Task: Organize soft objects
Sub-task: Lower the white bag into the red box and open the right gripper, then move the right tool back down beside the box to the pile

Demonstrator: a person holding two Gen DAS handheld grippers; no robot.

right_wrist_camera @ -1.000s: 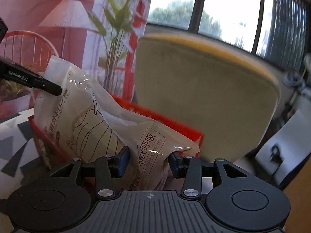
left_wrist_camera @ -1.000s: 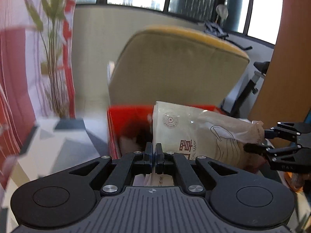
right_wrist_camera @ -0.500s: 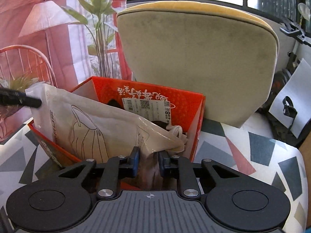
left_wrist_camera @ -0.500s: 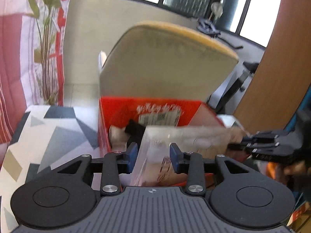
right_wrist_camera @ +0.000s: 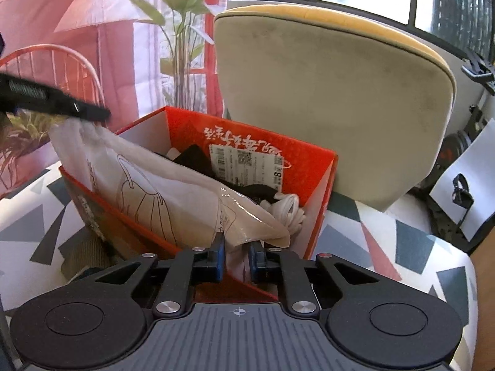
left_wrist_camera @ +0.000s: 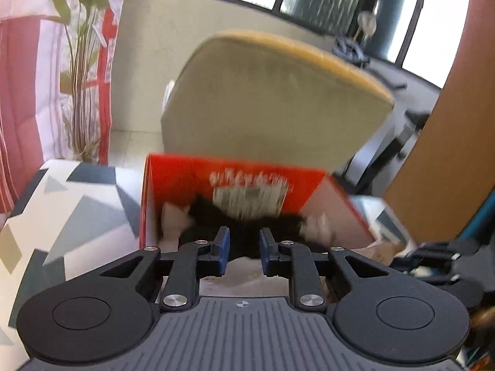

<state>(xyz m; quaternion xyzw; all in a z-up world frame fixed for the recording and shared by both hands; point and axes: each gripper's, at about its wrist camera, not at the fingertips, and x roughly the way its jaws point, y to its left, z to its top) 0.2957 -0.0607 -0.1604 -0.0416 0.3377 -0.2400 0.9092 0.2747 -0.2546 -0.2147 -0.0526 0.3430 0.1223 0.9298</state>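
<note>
A red cardboard box [right_wrist_camera: 312, 167] stands on the patterned table and holds dark and white soft items [right_wrist_camera: 287, 207]. A clear bag of face masks [right_wrist_camera: 161, 191] leans into the box, half over its near wall. My right gripper [right_wrist_camera: 236, 255] is shut on the bag's lower corner. In the left wrist view the box [left_wrist_camera: 182, 179] is blurred; my left gripper [left_wrist_camera: 244, 249] is open just above the bag [left_wrist_camera: 247, 278], with nothing between its fingers. The left gripper's finger [right_wrist_camera: 55, 105] hovers at the bag's upper end in the right wrist view.
A beige cushion with a yellow edge [right_wrist_camera: 334, 92] stands right behind the box. The table top [right_wrist_camera: 386, 241] has a grey, white and red triangle pattern. A plant [right_wrist_camera: 179, 31] and a red wire chair [right_wrist_camera: 62, 68] are at the far left. A wooden panel [left_wrist_camera: 439, 167] is at the right.
My left gripper let go of the mask bag and opened. The bag dropped from held up above the box to leaning into it. My right gripper closed on its lower corner.
</note>
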